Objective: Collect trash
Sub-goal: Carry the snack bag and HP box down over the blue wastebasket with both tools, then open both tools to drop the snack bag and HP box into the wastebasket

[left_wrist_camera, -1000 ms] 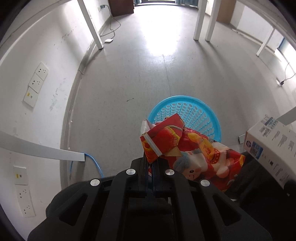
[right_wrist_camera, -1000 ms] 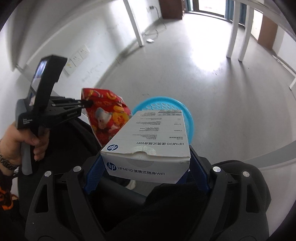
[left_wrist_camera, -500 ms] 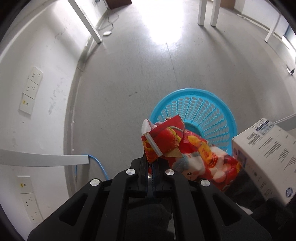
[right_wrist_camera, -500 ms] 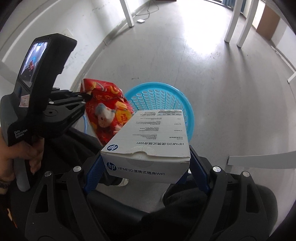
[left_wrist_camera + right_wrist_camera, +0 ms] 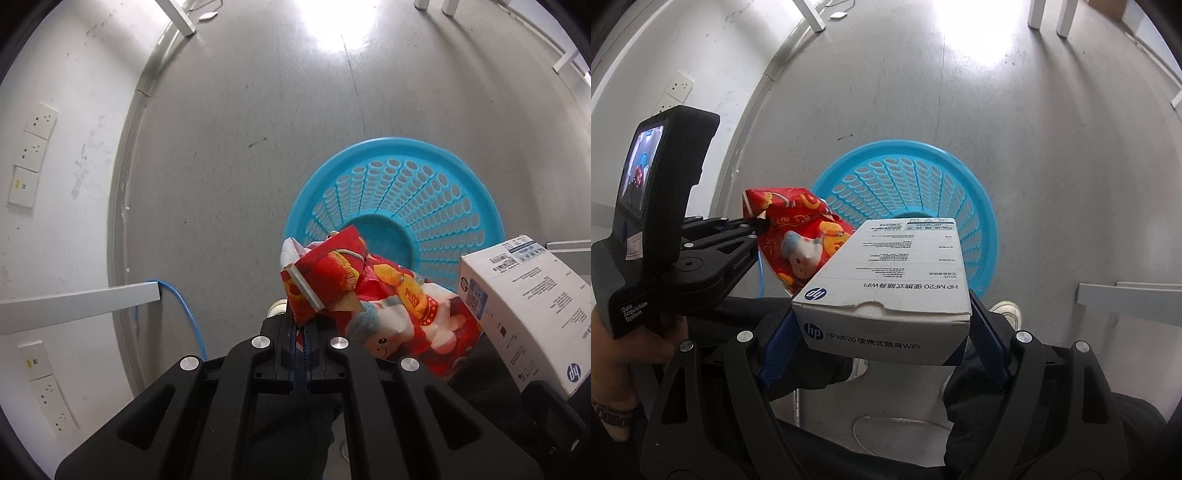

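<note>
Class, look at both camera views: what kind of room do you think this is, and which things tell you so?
Probably a sparsely furnished office or workroom: a bare grey floor, rows of wall sockets, white table legs, and a blue network-style cable along the wall.

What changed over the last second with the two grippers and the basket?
Both grippers have swung in over the blue basket, which now sits larger and more centred in both views. Nothing was let go: the left gripper is still shut on the red wrapper, the right gripper still on the white box. The basket still looks empty.
</note>
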The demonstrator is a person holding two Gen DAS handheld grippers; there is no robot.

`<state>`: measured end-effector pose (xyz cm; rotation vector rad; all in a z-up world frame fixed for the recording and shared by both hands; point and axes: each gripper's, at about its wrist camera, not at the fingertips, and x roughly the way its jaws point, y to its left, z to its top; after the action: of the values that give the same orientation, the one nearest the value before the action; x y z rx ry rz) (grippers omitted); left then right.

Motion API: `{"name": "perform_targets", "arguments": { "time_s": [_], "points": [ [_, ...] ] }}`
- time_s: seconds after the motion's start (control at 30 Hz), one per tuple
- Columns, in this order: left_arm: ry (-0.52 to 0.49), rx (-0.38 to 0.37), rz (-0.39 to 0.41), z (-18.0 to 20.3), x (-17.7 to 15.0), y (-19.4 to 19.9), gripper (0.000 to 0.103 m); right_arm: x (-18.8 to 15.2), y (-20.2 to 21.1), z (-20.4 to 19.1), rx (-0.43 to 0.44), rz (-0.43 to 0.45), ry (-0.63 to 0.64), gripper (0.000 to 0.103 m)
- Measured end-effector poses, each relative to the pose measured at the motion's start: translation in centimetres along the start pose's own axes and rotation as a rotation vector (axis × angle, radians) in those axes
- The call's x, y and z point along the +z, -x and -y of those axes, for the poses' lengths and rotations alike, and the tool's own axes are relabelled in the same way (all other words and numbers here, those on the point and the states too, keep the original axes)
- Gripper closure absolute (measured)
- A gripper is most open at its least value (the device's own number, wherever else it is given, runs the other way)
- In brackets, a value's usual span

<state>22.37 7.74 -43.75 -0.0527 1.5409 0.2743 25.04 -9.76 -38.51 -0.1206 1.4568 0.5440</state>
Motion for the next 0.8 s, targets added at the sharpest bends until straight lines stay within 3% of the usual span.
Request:
{"name": "perform_targets", "arguments": {
  "time_s": [0.13, 0.23, 0.47, 0.8],
  "points": [
    [-0.014, -0.022, -0.020, 0.5, 0.1, -0.7, 0.096, 0.2, -0.6, 0.3, 0.005, -0.007, -0.017, 0.024],
    [-0.007, -0.048, -0.014, 0.5, 0.2, -0.5, 0.047, 0.2, -0.8, 0.7, 0.026, -0.005, -0.054, 0.023],
    [0.068, -0.030, 0.008, -0.3, -0.3, 0.4, 0.048, -0.1, -0.7, 0.7, 0.049, -0.008, -0.064, 0.018],
    [0.169, -0.120, 0.085, -2.2, -2.1, 3.8, 0.048, -1.3, 1.5, 0.3, 0.024, 0.060, -0.057, 0.015]
  ]
}}
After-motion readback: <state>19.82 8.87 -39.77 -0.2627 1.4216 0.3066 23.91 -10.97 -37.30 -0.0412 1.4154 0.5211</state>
